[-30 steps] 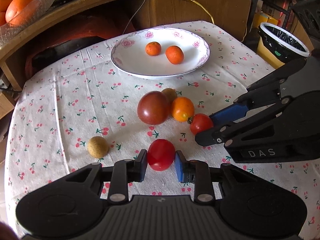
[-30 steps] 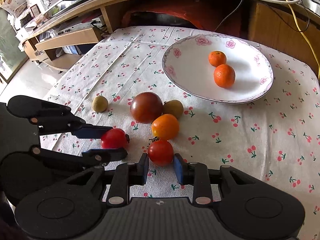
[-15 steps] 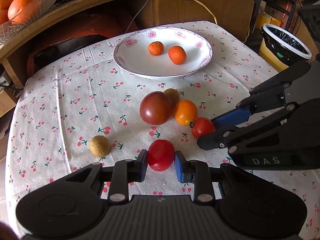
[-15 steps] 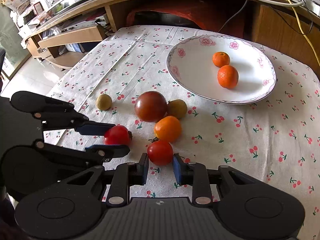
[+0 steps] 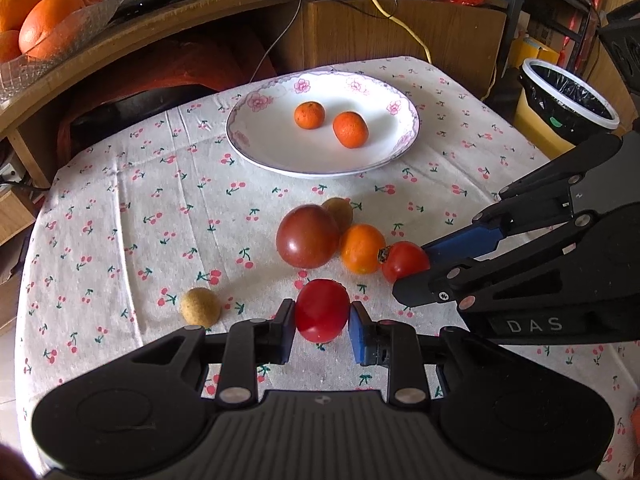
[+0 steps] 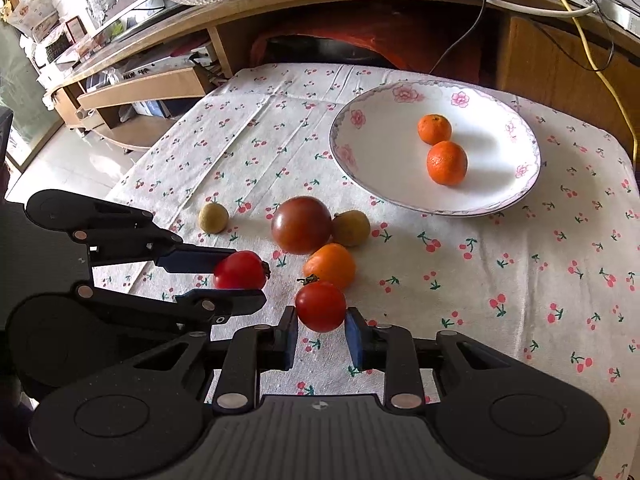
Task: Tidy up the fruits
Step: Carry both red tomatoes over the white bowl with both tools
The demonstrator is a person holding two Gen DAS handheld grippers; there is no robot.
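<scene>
Both claws, left claw (image 5: 322,320) and right claw (image 6: 320,326), each clamp a red tomato (image 5: 321,310).

The small brownish fruit (image 5: 339,211) sits mostly behind the dark tomato (image 5: 307,236) in the left wrist view — its kind cannot be told. The oranges (image 5: 38,20) in the glass bowl (image 5: 48,54) are cut off by the left edge, and the lined bin (image 5: 568,100) is partly hidden behind the right gripper (image 5: 416,272). That gripper's lettering reads only "DAS" — the rest is hidden.
</scene>
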